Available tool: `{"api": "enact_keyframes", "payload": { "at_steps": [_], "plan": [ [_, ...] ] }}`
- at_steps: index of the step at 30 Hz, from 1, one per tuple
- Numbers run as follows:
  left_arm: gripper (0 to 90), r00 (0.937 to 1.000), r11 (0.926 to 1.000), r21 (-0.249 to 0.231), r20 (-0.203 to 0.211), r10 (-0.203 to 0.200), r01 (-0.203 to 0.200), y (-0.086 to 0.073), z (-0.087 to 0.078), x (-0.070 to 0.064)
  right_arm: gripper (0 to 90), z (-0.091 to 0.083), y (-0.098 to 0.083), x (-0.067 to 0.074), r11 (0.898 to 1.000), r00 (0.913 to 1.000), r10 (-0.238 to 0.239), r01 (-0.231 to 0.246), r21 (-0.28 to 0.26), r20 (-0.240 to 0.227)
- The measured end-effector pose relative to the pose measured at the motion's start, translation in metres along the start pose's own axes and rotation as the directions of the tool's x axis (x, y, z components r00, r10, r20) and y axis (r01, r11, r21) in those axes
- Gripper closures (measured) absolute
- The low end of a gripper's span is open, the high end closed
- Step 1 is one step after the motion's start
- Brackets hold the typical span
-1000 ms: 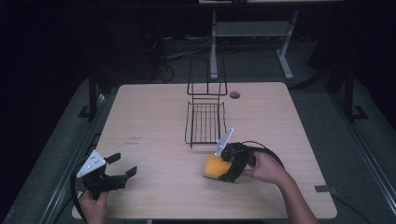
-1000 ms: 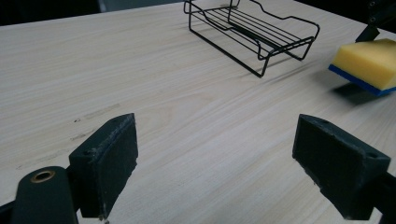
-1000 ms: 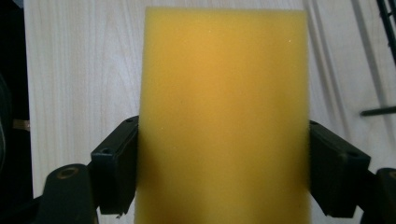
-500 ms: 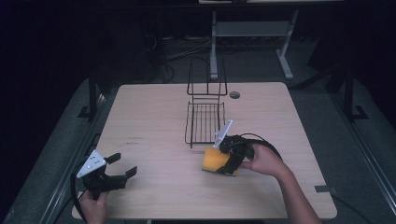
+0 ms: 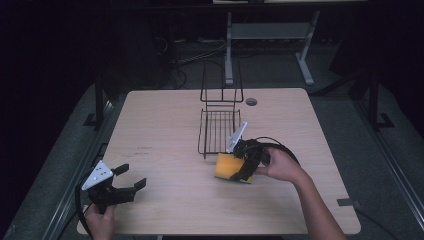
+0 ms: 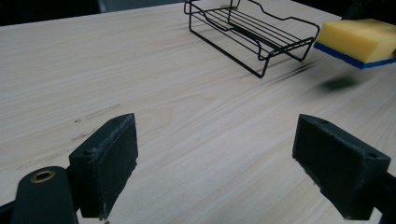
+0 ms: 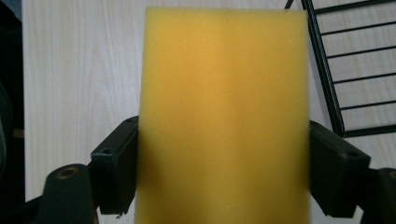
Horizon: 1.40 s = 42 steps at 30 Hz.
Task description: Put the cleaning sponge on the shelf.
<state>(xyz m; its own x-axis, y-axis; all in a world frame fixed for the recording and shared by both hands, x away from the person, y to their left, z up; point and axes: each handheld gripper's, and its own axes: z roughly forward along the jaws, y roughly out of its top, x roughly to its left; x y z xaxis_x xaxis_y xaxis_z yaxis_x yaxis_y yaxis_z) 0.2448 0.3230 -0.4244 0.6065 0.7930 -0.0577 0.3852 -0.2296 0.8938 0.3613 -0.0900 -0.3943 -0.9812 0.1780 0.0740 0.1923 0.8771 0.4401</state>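
No text, label, brand, number or sign could be read anywhere in these views. The sponge (image 7: 224, 116) showed plain yellow foam, the wire rack (image 5: 219, 131) carried no tag, and the table (image 5: 165, 125) bore only faint small marks, too small to tell whether they were writing. The gripper jaws were bare black pads without lettering.

Each black claw (image 5: 129, 182) carries a grey three-cornered plate and black cable.
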Motion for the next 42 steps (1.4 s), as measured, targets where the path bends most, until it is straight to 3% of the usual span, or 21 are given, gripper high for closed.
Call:
{"api": "enact_keyframes", "payload": {
  "at_steps": [14,24,42],
  "plan": [
    [13.5,1.0,1.0,0.001,0.004,-0.003,0.003,0.0,0.0,0.0,22.0,-0.003,0.009,-0.009,1.0,1.0,0.001,-0.001,-0.012,-0.006],
    [13.4,1.0,1.0,-0.004,0.007,-0.003,0.003,0.0,0.0,0.001,22.0,-0.002,0.021,-0.021,1.0,1.0,0.005,-0.005,0.023,-0.006],
    [13.4,1.0,1.0,-0.008,0.007,-0.001,0.001,0.001,0.0,0.001,21.9,0.003,0.035,-0.04,0.999,0.9996,0.007,-0.006,0.031,-0.027]
  ]
}}
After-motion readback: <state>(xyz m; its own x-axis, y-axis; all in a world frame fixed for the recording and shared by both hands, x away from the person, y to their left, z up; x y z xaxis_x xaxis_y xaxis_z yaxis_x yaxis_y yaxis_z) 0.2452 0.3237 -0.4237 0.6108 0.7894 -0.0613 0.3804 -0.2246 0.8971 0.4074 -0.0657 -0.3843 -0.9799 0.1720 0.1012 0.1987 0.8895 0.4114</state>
